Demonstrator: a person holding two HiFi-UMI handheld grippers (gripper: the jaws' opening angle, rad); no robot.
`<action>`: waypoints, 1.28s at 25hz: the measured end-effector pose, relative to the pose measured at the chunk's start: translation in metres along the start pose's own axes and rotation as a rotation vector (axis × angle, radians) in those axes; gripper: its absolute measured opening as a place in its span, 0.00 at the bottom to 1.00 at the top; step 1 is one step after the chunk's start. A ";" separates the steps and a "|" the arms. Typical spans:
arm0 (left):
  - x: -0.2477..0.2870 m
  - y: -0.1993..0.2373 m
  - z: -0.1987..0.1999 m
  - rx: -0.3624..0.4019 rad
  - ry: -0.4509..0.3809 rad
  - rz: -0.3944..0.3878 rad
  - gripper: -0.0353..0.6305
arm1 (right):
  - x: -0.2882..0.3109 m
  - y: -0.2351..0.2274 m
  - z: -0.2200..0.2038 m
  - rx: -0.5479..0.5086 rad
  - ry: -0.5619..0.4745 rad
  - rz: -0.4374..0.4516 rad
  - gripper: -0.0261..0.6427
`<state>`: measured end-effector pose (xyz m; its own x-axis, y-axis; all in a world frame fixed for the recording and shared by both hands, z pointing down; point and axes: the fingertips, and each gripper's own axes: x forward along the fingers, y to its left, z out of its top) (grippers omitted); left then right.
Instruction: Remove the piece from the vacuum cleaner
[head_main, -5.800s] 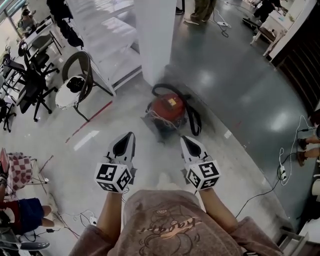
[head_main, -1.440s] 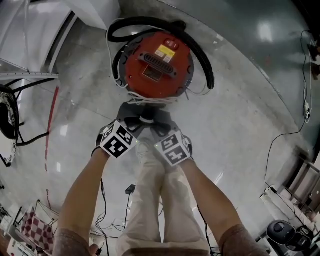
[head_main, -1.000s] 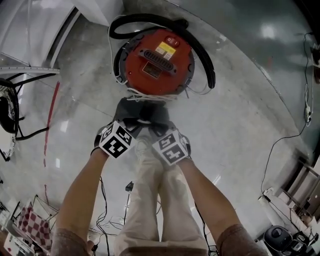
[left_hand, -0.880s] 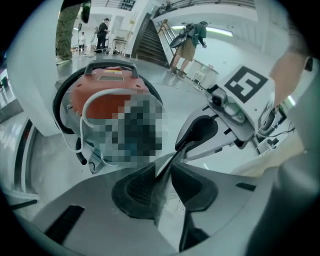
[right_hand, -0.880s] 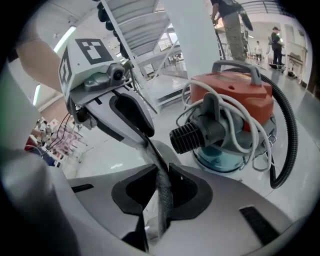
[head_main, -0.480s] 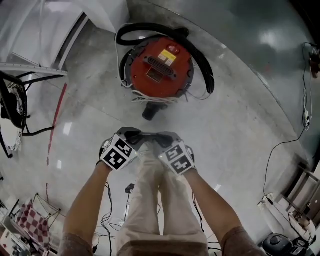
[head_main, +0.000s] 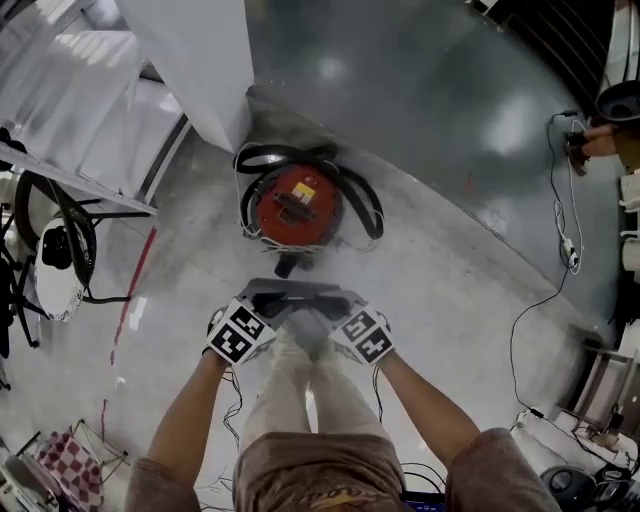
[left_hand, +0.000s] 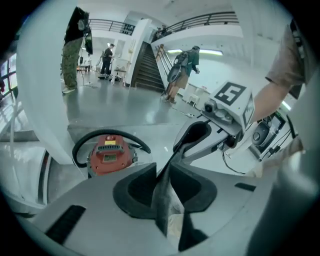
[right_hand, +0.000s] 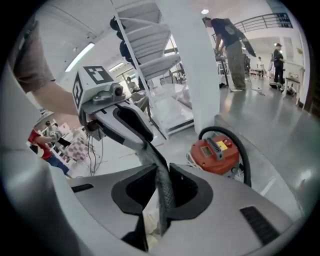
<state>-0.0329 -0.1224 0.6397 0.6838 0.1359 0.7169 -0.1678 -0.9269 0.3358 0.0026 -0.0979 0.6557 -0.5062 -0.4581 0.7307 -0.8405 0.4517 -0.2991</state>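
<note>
The piece (head_main: 297, 293) is risking a drop. Each gripper is pinching only a thin edge, so pulling the hands apart or easing one grip could let it fall beside the vacuum (head_main: 297, 205). It is hanging clear of the vacuum, on the person's side. The left gripper (left_hand: 162, 175) and right gripper (right_hand: 162, 172) are each clamping an end edge-on between their pads, and the left jaws have just been tightening.
</note>
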 end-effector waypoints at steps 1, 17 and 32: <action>-0.013 -0.005 0.017 0.008 -0.014 0.003 0.18 | -0.016 0.001 0.013 -0.006 -0.014 -0.005 0.13; -0.163 -0.100 0.217 0.257 -0.306 -0.013 0.15 | -0.237 0.023 0.169 -0.130 -0.364 -0.122 0.13; -0.189 -0.129 0.245 0.233 -0.531 -0.021 0.14 | -0.289 0.032 0.187 -0.082 -0.549 -0.122 0.14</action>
<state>0.0334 -0.1144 0.3110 0.9578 0.0171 0.2868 -0.0304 -0.9866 0.1604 0.0861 -0.0945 0.3197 -0.4506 -0.8319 0.3239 -0.8927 0.4183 -0.1675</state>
